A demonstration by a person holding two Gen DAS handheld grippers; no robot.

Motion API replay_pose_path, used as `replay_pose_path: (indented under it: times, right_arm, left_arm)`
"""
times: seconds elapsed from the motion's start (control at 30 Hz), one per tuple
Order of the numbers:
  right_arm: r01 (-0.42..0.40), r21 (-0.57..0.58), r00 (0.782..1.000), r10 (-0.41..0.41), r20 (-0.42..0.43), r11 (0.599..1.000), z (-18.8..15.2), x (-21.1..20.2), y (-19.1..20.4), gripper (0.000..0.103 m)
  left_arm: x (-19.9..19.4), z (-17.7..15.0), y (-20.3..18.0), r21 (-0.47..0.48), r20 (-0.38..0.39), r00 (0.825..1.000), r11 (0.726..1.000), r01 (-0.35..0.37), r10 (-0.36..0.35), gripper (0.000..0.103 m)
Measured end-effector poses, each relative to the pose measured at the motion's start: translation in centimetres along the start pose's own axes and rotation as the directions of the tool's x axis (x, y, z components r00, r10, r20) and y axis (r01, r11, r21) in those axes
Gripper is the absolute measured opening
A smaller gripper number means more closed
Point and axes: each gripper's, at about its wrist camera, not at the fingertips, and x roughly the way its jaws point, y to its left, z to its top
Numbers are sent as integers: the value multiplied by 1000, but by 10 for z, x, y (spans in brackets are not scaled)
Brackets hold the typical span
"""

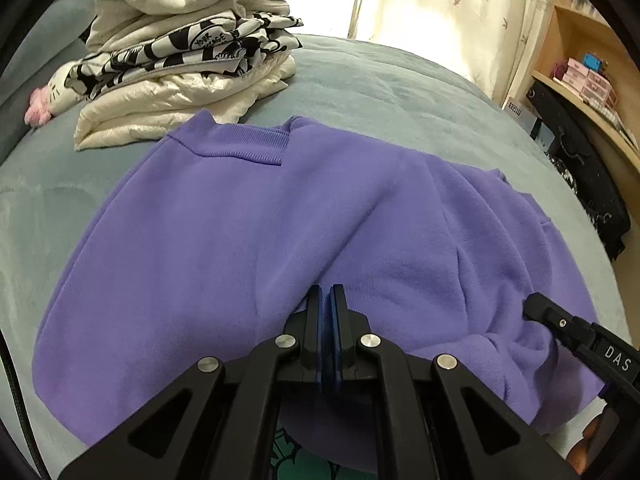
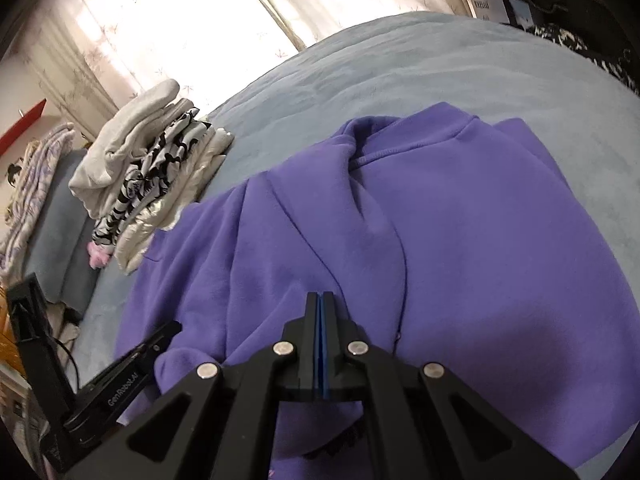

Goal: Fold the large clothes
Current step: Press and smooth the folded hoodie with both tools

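Left wrist view shows our left tongs (image 1: 329, 300) and right tongs (image 2: 320, 304) both clamped on the purple sweatshirt's (image 1: 240, 220) near hem, collar lying straight ahead toward the bed's (image 1: 380, 80) far edge.

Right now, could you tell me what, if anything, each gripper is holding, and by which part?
Both grippers are shut over the purple sweatshirt's near edge; whether they pinch cloth cannot be told.

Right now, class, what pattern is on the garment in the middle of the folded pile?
A black-and-white print garment, clearest in the left wrist view.
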Motion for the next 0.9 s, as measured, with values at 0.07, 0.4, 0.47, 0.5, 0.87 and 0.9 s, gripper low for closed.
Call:
replay_pose_path:
  times: [0.07,0.4,0.47,0.5,0.87,0.9]
  right_arm:
    - [-28,13,1000,29,-5,1000,2,-6,2,2]
    - [18,-28,999,-17,43,999,56,-11,13,23]
    - [58,-39,998,-56,38,998,67,0,9,32]
    - [62,-41,998,-60,31,997,72,5,6,32]
    - [33,-9,998,-33,-59,999,96,56,-9,32]
    - [22,-10,998,-22,-56,1000,95,58,-9,32]
  left_arm:
    - [-5,1,1,-26,-13,1000,999,18,-18,4]
    - [-7,39,4,-22,2,998,998,57,-57,10]
    - [-1,54,8,-16,13,999,999,46,-46,16]
    - [2,59,11,-18,21,999,999,35,-34,36]
    - [63,94,47,-125,-49,995,988,86,-92,71]
    - [63,95,48,-130,-27,995,987,90,-95,59]
